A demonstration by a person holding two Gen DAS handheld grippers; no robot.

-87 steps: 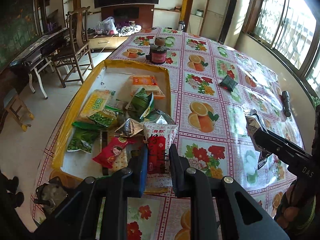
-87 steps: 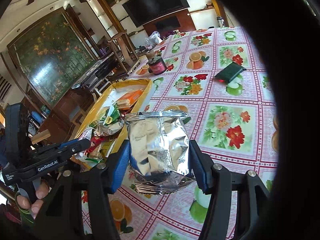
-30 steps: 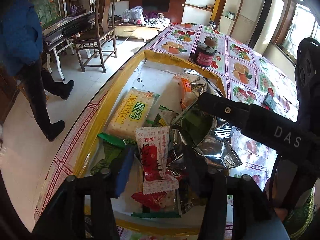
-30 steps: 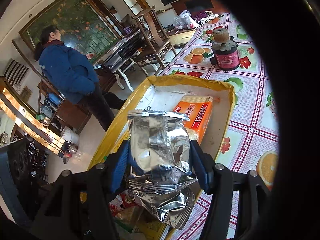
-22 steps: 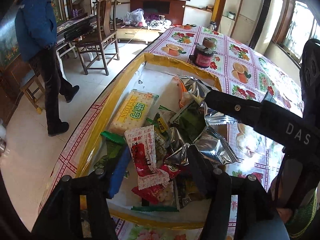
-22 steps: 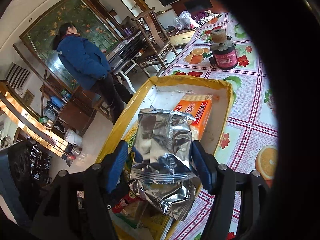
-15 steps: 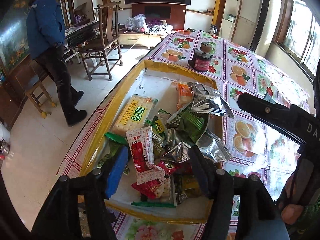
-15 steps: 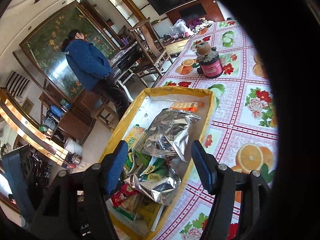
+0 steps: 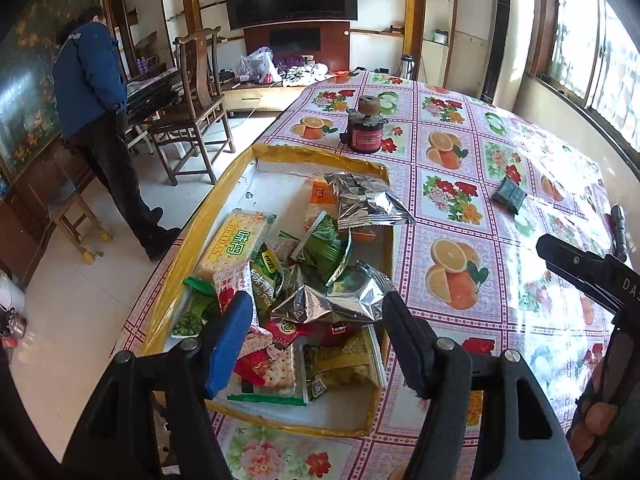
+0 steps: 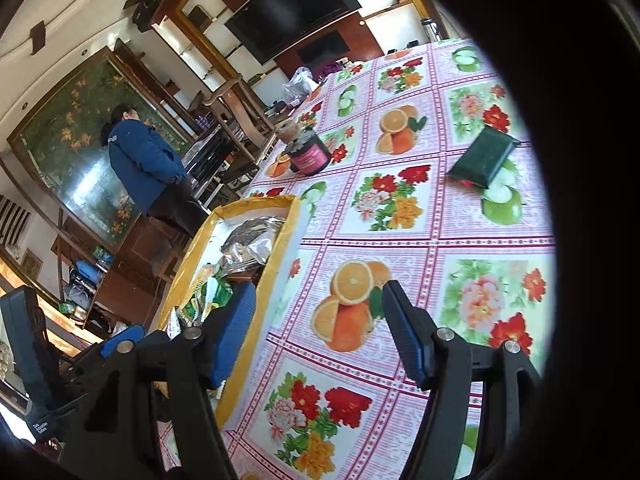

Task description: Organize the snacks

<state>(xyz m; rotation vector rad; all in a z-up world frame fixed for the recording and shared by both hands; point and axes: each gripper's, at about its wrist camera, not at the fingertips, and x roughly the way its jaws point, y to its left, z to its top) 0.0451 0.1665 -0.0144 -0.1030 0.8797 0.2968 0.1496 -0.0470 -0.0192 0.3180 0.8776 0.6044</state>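
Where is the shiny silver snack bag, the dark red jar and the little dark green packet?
silver snack bag [image 9: 366, 202], left wrist view, its crinkled middle.
dark red jar [image 9: 364, 136], left wrist view, its label.
dark green packet [image 10: 482, 156], right wrist view, its flat top.

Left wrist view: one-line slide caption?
Open left hand-held gripper above snack packets piled in the yellow-rimmed box.

A dark jar [image 9: 363, 133] stands near a wooden chair [image 9: 196, 108].

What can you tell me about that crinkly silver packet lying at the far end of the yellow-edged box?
The silver packet is a creased foil pouch with crimped, sealed ends and no visible print. It lies tilted across the far right corner of the yellow-edged box, partly overhanging the rim. It rests on an orange packet and a green one. No fingers touch it.
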